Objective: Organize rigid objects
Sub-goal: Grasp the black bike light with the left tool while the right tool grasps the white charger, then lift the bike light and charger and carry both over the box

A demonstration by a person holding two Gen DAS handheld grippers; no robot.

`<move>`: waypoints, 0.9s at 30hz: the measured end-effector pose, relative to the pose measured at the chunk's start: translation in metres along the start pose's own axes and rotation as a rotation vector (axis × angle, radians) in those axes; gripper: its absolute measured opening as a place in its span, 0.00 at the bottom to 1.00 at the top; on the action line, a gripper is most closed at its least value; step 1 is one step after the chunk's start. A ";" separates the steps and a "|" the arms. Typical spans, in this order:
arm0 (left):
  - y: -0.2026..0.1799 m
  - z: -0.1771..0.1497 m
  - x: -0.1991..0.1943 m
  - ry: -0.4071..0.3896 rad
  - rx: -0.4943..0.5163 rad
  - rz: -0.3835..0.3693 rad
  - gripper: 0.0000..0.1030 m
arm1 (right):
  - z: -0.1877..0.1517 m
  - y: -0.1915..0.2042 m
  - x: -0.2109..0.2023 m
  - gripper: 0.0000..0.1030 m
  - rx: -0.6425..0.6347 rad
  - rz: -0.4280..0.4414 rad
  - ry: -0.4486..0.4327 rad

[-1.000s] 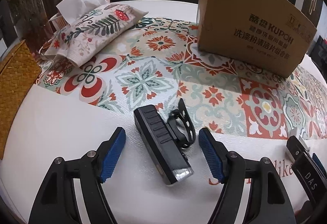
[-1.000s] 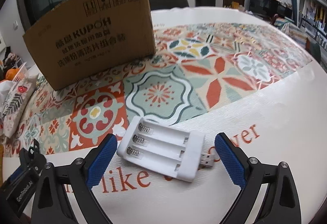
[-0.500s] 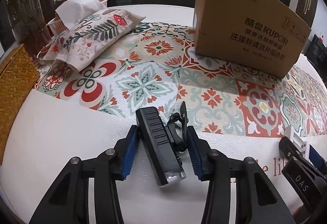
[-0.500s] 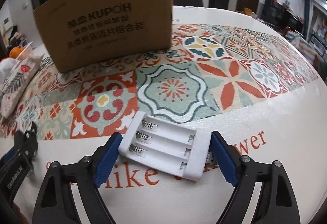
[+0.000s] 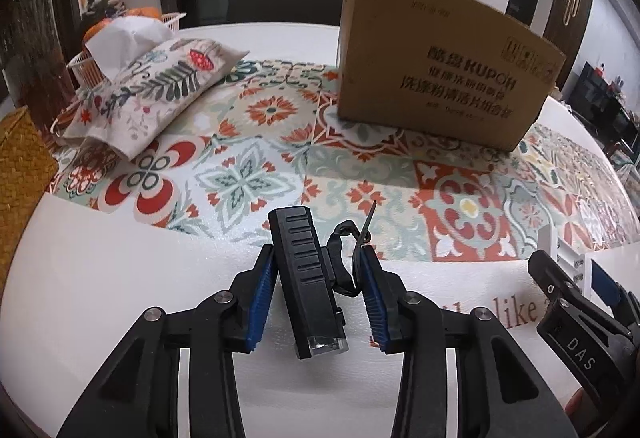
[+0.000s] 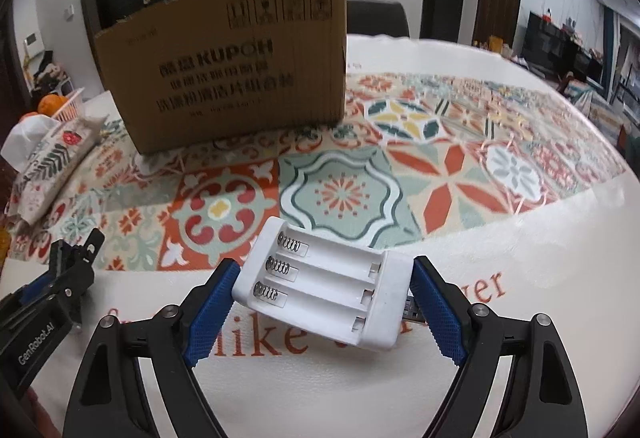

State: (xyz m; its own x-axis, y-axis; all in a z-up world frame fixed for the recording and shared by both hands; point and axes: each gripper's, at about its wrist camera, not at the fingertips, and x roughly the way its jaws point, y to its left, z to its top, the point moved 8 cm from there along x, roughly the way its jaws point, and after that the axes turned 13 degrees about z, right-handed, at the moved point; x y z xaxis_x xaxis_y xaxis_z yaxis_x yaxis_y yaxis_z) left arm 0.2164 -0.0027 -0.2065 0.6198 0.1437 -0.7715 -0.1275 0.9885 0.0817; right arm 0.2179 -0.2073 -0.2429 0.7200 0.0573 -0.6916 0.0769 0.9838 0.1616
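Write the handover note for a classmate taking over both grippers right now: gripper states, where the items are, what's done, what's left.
Left gripper: shut on the black ribbed bike light, which sits low over the white table edge.
Right gripper: shut on the white three-slot battery charger, tilted, its far end raised.
Brown cardboard box: upright on the patterned mat beyond both.
Done: both items gripped.
Left: lift them and probably place them in the box.

Matt black plastic bike light (image 5: 307, 280), glossy white plastic charger (image 6: 326, 288), corrugated cardboard box (image 6: 224, 74)
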 end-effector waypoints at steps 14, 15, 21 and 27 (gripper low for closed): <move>0.002 0.020 -0.035 -0.087 -0.004 -0.039 0.39 | 0.030 0.014 -0.037 0.84 -0.060 0.022 -0.148; 0.002 0.021 -0.038 -0.095 -0.005 -0.041 0.39 | 0.031 0.015 -0.040 0.84 -0.062 0.026 -0.157; 0.004 0.031 -0.059 -0.155 -0.008 -0.048 0.39 | 0.044 0.021 -0.063 0.84 -0.088 0.031 -0.234; 0.006 0.047 -0.081 -0.217 -0.013 -0.059 0.39 | 0.060 0.028 -0.088 0.84 -0.113 0.033 -0.329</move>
State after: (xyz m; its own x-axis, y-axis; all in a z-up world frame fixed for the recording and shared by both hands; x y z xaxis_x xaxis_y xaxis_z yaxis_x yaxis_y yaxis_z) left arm 0.2018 -0.0065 -0.1135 0.7785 0.0938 -0.6206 -0.0949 0.9950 0.0313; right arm 0.1985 -0.1954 -0.1351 0.9059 0.0501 -0.4206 -0.0140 0.9960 0.0885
